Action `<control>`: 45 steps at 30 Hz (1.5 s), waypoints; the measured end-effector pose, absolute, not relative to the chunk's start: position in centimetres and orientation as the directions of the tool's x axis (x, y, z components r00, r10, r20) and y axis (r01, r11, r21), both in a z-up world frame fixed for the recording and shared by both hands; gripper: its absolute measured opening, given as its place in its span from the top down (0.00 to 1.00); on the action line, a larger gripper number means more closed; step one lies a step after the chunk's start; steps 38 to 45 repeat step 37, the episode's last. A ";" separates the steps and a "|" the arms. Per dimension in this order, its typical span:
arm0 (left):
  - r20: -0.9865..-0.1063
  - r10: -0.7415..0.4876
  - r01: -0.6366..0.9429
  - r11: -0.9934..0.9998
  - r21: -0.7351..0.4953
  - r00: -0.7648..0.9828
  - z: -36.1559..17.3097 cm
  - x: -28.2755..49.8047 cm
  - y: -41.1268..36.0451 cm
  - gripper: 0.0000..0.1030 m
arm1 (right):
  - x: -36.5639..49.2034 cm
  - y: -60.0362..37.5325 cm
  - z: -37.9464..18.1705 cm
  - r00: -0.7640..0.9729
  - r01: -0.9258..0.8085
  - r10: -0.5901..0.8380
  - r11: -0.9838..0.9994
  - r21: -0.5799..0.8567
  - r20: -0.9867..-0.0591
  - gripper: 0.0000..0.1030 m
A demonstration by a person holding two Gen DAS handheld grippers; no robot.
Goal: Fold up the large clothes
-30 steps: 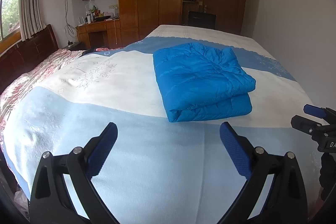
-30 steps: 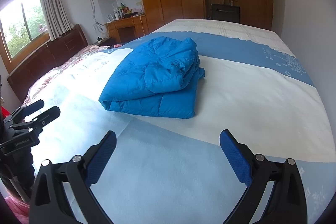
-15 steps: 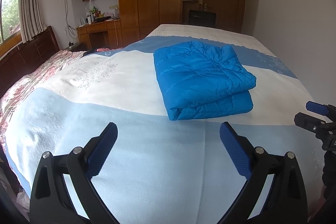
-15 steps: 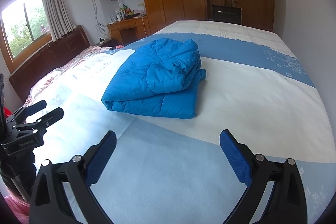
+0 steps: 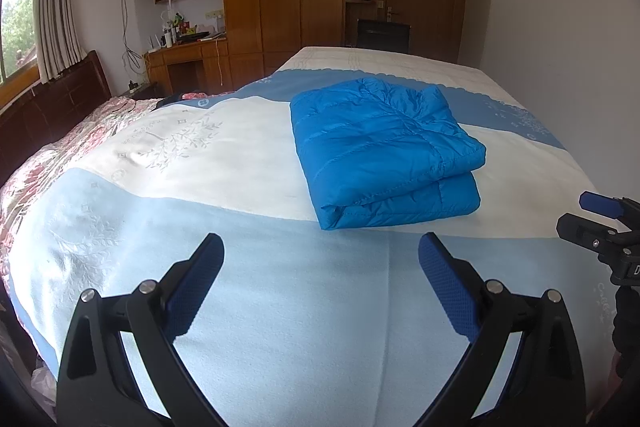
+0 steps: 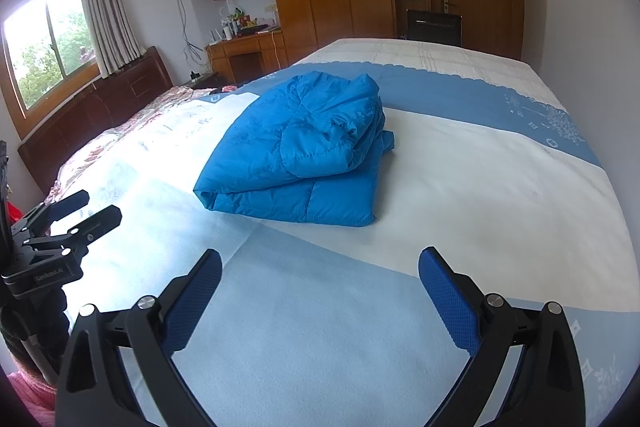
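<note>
So the blue puffer jacket (image 5: pixel 384 151) is sitting folded into a chunky rectangle on the bed (image 5: pixel 240 307), upper middle of the frame in my left camera. In the right camera it's the same bundle (image 6: pixel 296 163), a bit left of center, with the top layer flopped over the bottom one and the folded edge facing me. Looks like the folding is basically done, at least by my read; nothing is sticking out that begs for another tuck, though the far side is bunched up and I can't really see how tidy it is back there.

Both tongs are empty. Left tongs (image 5: pixel 320 287) are spread wide at the bottom of the frame, nothing between the blue pads, just bedspread underneath. Right tongs (image 6: pixel 320 295) same deal: spread apart, holding nothing, well short of the jacket. You can spot the right one poking in at the right edge of the left camera, and the left one at the lower left edge of the right camera.

What's changed over the last second: not much on the jacket, it hasn't moved or lost its shape on the white band of the cover. The view has shifted a little; compared with a second ago the jacket sits slightly higher and a touch smaller in the frame, so I'm reading that as both hands drifting back from the bundle. Spread of the tongs looks the same as before. To me that means letting go is over and this one's a wrap.
</note>
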State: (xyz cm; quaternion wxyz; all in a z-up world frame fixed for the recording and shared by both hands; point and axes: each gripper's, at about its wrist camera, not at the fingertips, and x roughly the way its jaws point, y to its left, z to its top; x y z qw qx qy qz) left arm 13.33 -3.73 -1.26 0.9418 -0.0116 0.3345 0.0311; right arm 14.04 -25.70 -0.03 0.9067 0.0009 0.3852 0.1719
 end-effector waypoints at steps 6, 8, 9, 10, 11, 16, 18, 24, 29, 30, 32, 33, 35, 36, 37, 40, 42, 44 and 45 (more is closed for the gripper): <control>-0.635 0.050 -0.065 0.998 -0.001 0.771 -1.3 13.3 -3.7 0.06 | 14.1 -25.7 -0.1 0.643 -0.312 0.313 0.941 0.134 -0.699 0.04; -0.638 0.050 -0.067 0.998 -0.001 0.768 -1.3 13.4 -3.8 0.06 | 14.1 -25.7 -0.1 0.643 -0.312 0.313 0.941 0.134 -0.700 0.04; -0.639 0.050 -0.067 0.998 -0.002 0.767 -1.3 13.4 -3.8 0.06 | 14.1 -25.7 -0.1 0.643 -0.312 0.312 0.941 0.134 -0.700 0.04; -0.640 0.050 -0.066 0.998 -0.002 0.767 -1.3 13.3 -3.8 0.06 | 14.2 -25.7 -0.1 0.642 -0.312 0.312 0.941 0.133 -0.700 0.04; -0.640 0.049 -0.066 0.998 -0.002 0.767 -1.3 13.4 -3.8 0.06 | 14.2 -25.7 -0.1 0.642 -0.312 0.312 0.941 0.134 -0.700 0.04; -0.640 0.049 -0.063 0.998 0.001 0.766 -1.4 13.3 -3.7 0.06 | 14.3 -25.7 -0.2 0.640 -0.312 0.314 0.940 0.136 -0.701 0.04; -0.641 0.047 -0.061 0.998 0.000 0.766 -1.4 13.3 -3.7 0.06 | 14.3 -25.7 -0.3 0.640 -0.311 0.313 0.941 0.135 -0.701 0.04; -0.642 0.034 -0.052 0.999 -0.010 0.766 -1.4 13.3 -3.5 0.06 | 14.6 -25.8 -0.7 0.635 -0.306 0.311 0.942 0.139 -0.707 0.04; -0.643 0.033 -0.051 0.999 -0.009 0.765 -1.5 13.2 -3.5 0.06 | 14.8 -25.8 -0.8 0.632 -0.305 0.309 0.942 0.139 -0.710 0.04; -0.643 0.033 -0.051 0.999 -0.010 0.765 -1.5 13.2 -3.5 0.06 | 14.8 -25.8 -0.8 0.632 -0.306 0.311 0.942 0.140 -0.710 0.04; -0.645 0.032 -0.052 0.999 -0.012 0.764 -1.5 13.2 -3.4 0.06 | 14.8 -25.8 -0.8 0.632 -0.306 0.311 0.942 0.140 -0.710 0.04; -0.645 0.033 -0.053 0.999 -0.011 0.763 -1.5 13.2 -3.4 0.06 | 14.8 -25.8 -0.8 0.632 -0.305 0.311 0.942 0.140 -0.710 0.04; -0.647 0.033 -0.052 0.999 -0.010 0.762 -1.5 13.2 -3.4 0.06 | 14.8 -25.8 -0.8 0.632 -0.305 0.310 0.942 0.140 -0.710 0.04; -0.648 0.031 -0.050 0.999 -0.011 0.761 -1.5 13.3 -3.3 0.06 | 14.8 -25.8 -0.8 0.631 -0.305 0.310 0.942 0.140 -0.711 0.04; -0.649 0.031 -0.050 0.999 -0.011 0.761 -1.5 13.3 -3.4 0.06 | 14.8 -25.8 -0.8 0.631 -0.305 0.311 0.942 0.141 -0.711 0.04; -0.649 0.031 -0.050 0.999 -0.011 0.761 -1.5 13.3 -3.4 0.06 | 14.8 -25.8 -0.8 0.631 -0.305 0.311 0.942 0.141 -0.711 0.04; -0.649 0.031 -0.050 0.999 -0.011 0.761 -1.5 13.3 -3.4 0.06 | 14.8 -25.8 -0.8 0.631 -0.305 0.311 0.942 0.141 -0.711 0.04; -0.649 0.031 -0.050 0.999 -0.011 0.761 -1.5 13.3 -3.4 0.06 | 14.8 -25.8 -0.8 0.631 -0.305 0.311 0.942 0.141 -0.711 0.04; -0.649 0.031 -0.050 0.999 -0.011 0.761 -1.5 13.3 -3.4 0.06 | 14.8 -25.8 -0.8 0.631 -0.305 0.311 0.942 0.141 -0.711 0.04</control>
